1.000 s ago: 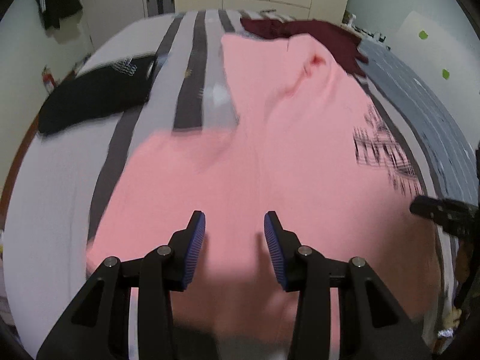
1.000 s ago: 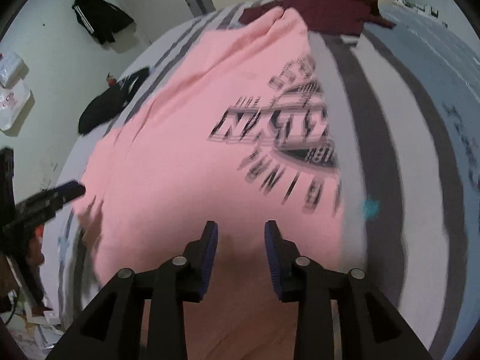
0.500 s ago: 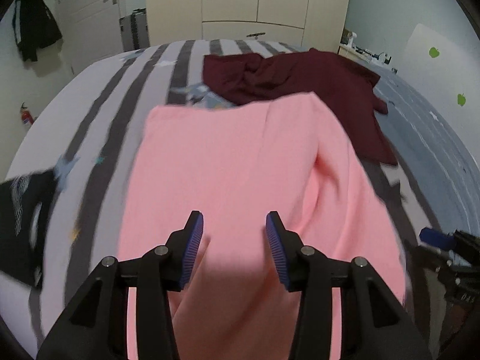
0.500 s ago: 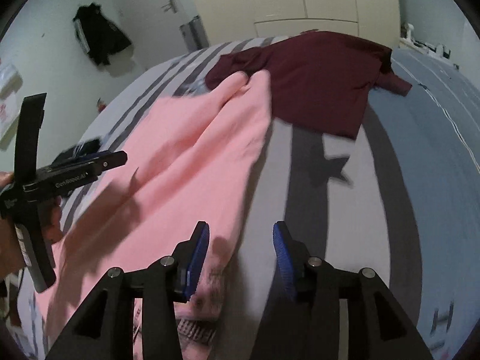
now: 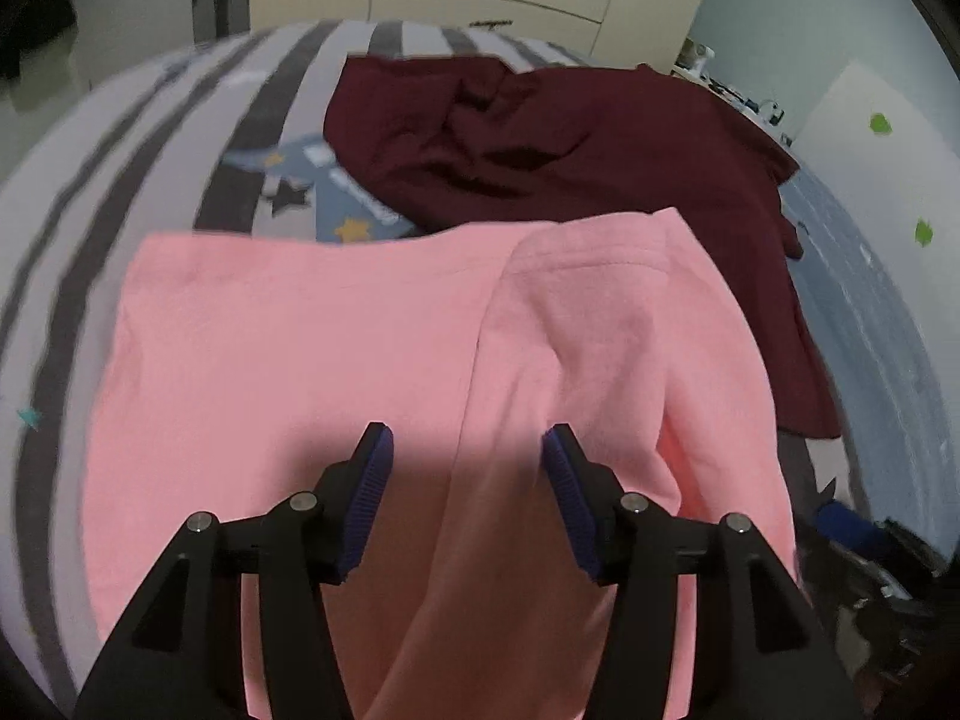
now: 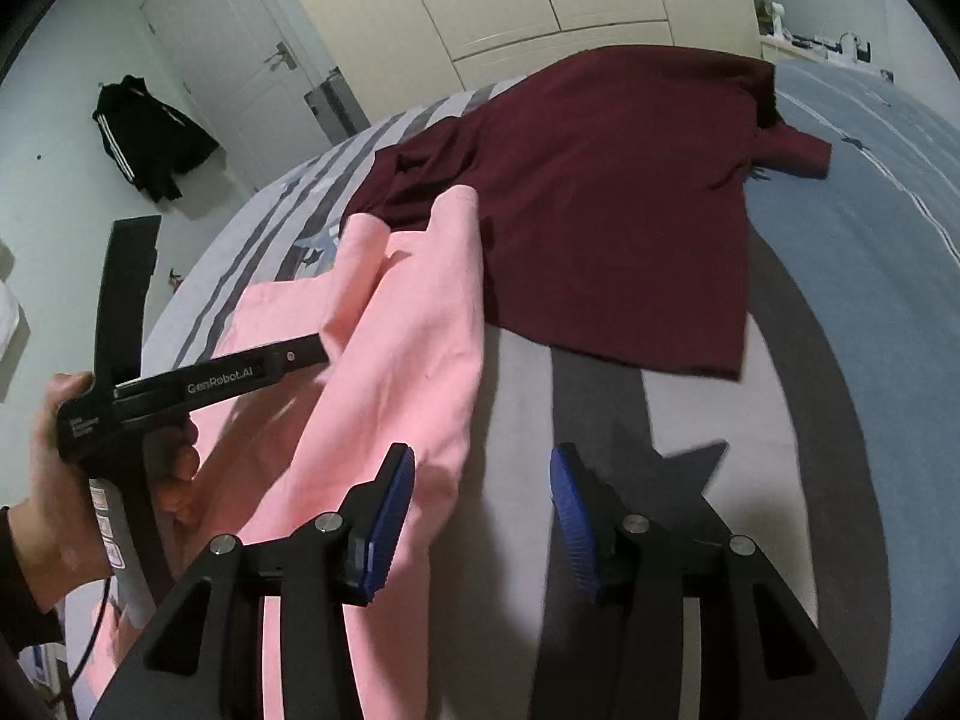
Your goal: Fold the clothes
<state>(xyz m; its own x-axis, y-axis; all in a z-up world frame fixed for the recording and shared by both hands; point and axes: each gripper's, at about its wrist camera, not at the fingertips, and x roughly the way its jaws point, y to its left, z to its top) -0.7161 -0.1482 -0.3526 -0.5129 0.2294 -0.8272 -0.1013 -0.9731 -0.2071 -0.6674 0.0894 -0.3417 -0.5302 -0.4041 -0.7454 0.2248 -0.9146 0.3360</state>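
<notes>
Fabric comes first here: the pink sweatshirt [image 5: 360, 360] lies on the striped bed [image 5: 120, 180] with one side already laid over the body, and I judge the step in hand to be letting go of that fold and setting up the next one. To do it well, I would keep both tools low and clear of the cloth while they spread, so the pads do not drag the folded panel back. Then I would pick the next grip along the near hem, with both corners taken evenly, so the fold lands square and not skewed toward the maroon shirt [image 6: 600, 210] lying beyond it.

My left hand-held gripper [image 5: 468, 480] hovers over the near part of the sweatshirt, right above the edge of the folded panel. Its jaws are opening, and the cloth lies below the pads, not pinched between them. My right hand-held gripper [image 6: 480, 492] stands spread at the sweatshirt's right edge: its left pad sits over the pink border, its right pad over bare bedding, and nothing is clamped. In the right wrist view, my left hand [image 6: 60, 480] holds the other tool beside the pink cloth.

The sweatshirt's far edge touches or slightly overlaps the maroon shirt, so a careless lift could snag both.
</notes>
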